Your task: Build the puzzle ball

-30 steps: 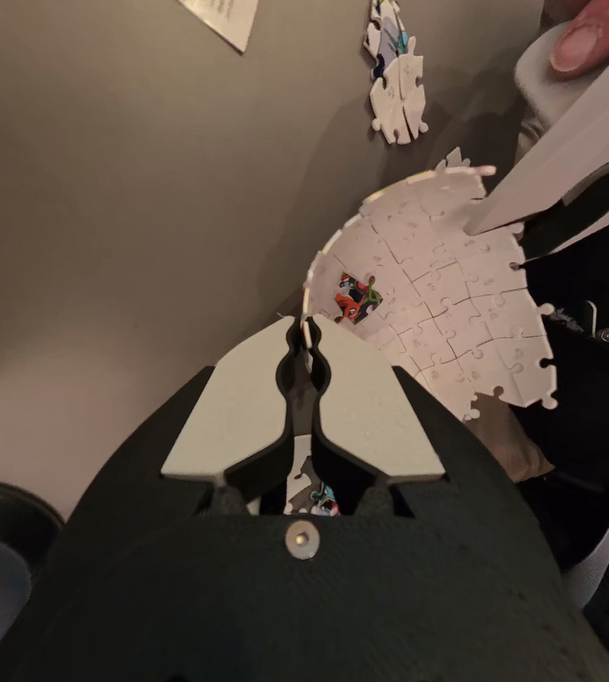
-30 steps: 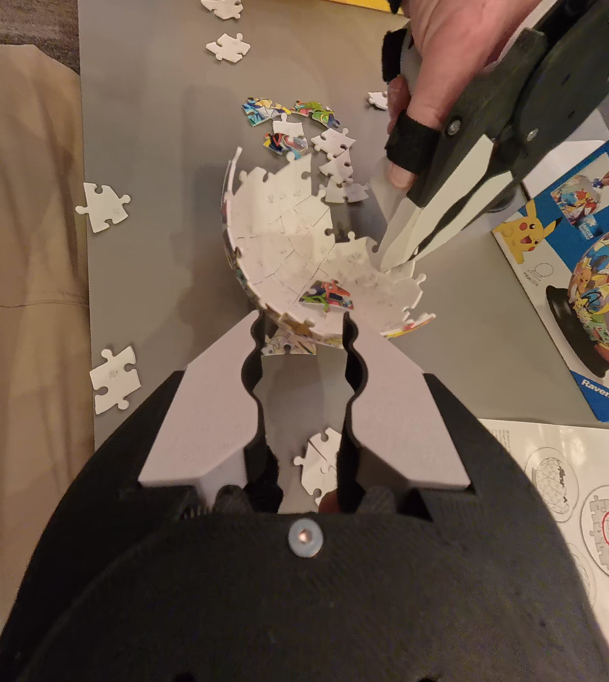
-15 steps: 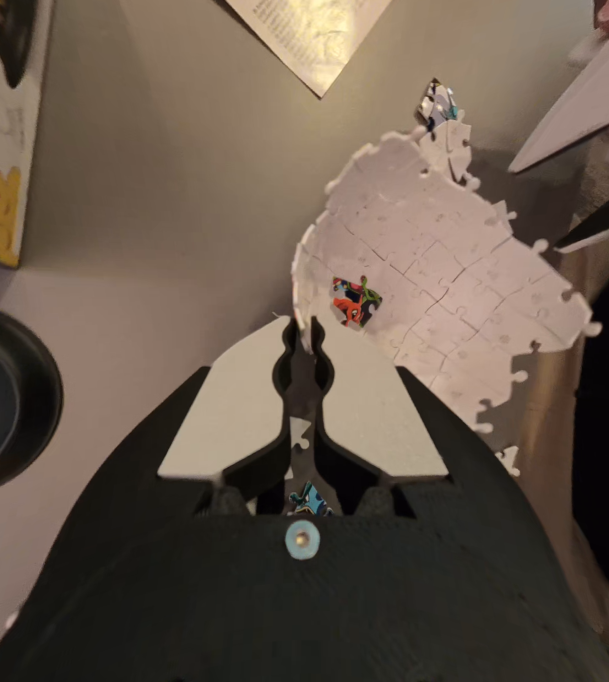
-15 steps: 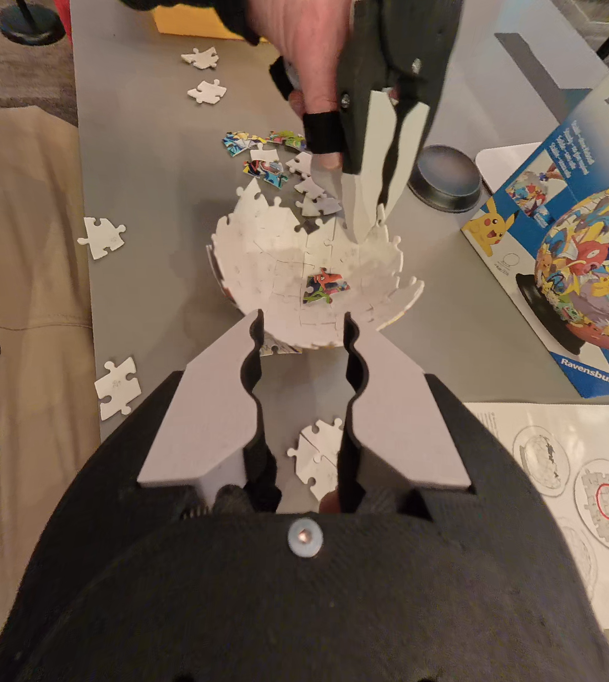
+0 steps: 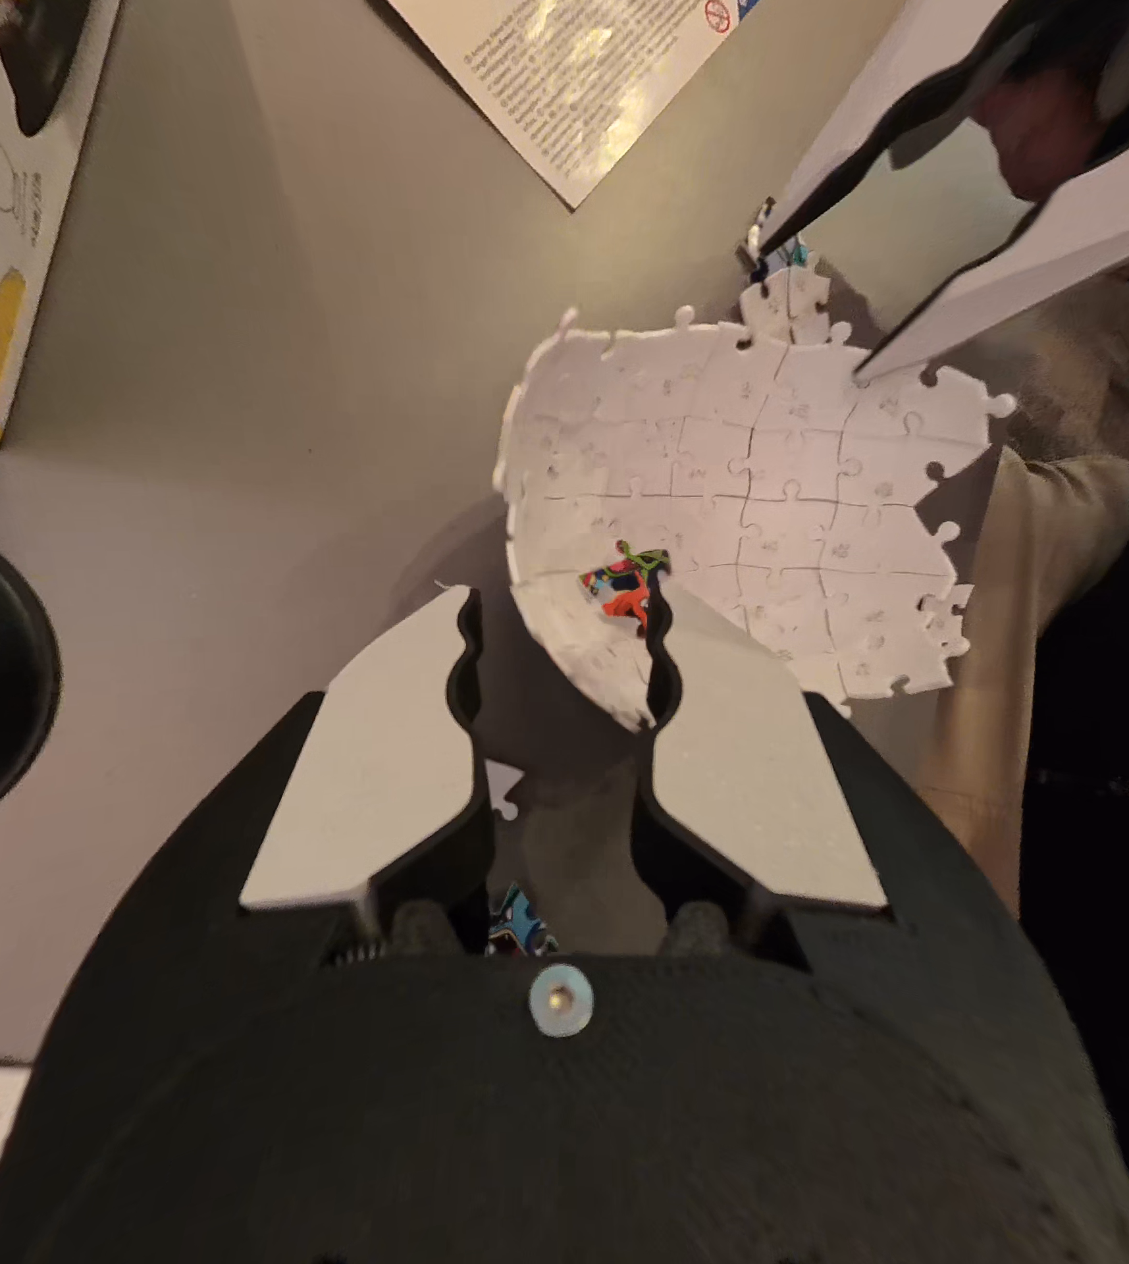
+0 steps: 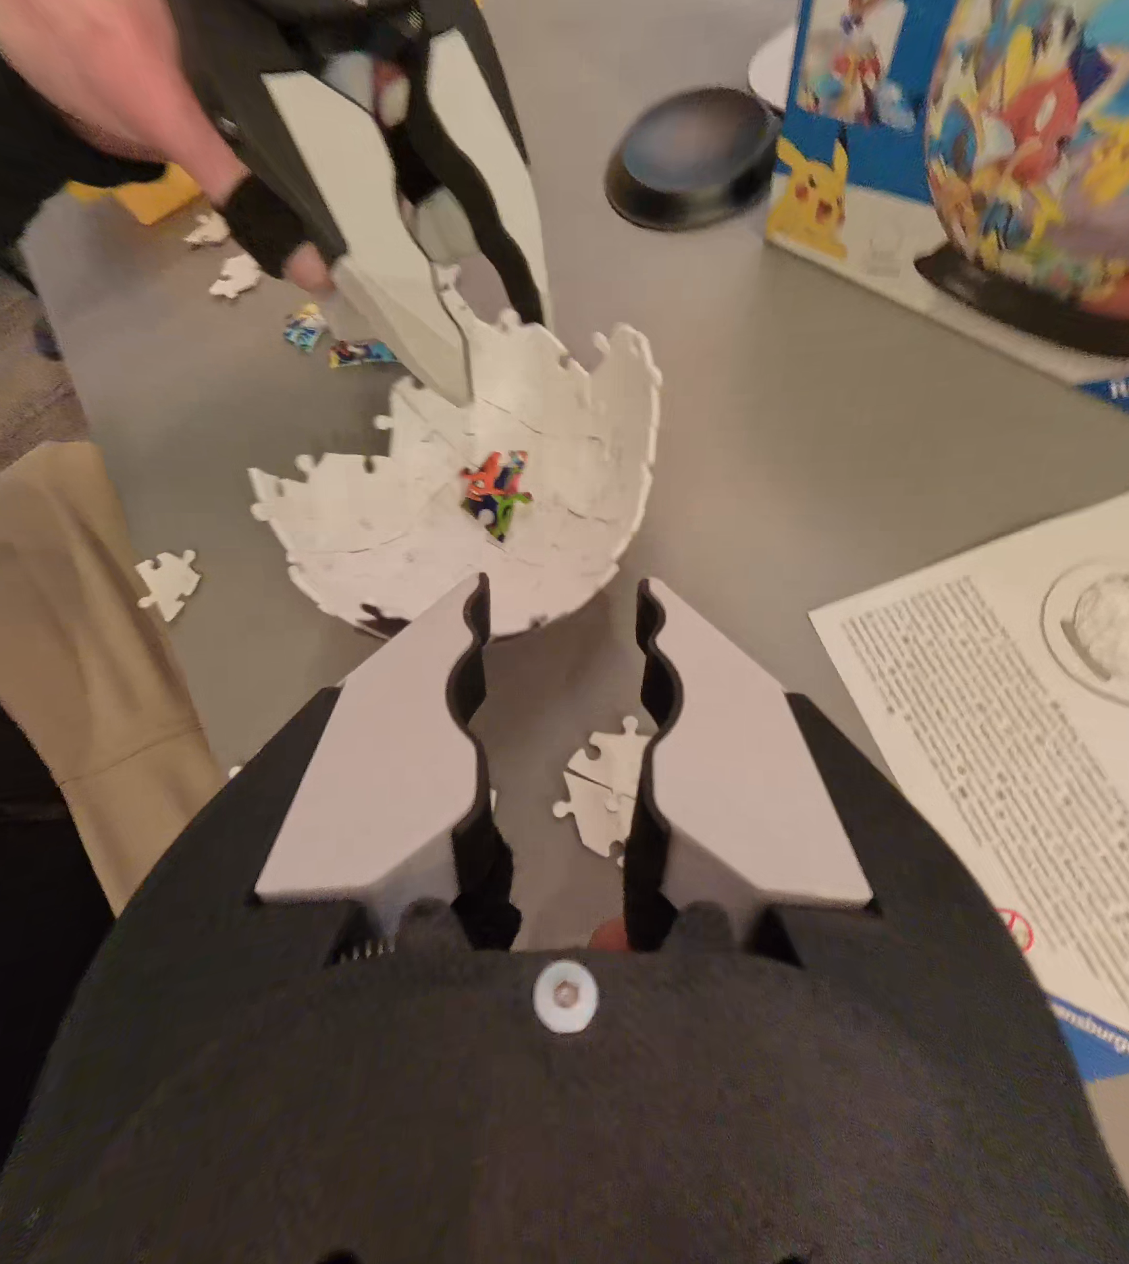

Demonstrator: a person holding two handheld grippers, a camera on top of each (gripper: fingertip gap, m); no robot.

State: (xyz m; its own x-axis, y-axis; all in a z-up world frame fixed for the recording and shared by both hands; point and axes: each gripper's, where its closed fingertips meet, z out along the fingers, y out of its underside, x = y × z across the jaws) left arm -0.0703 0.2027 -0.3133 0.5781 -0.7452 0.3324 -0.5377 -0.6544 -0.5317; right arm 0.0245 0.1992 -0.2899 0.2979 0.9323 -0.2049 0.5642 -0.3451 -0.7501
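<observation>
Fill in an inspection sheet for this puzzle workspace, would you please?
Surface: grey table.
Job's things: half-built white puzzle shell, open side up; one coloured piece lies inside.
Clutter: loose pieces scattered around; puzzle box, black dish, instruction sheet.
Grippers: left gripper open, fingers either side of the shell's rim; right gripper open, empty, short of the shell.
Cables: nothing seen.
Surroundings: tan fabric beside the table edge.
</observation>
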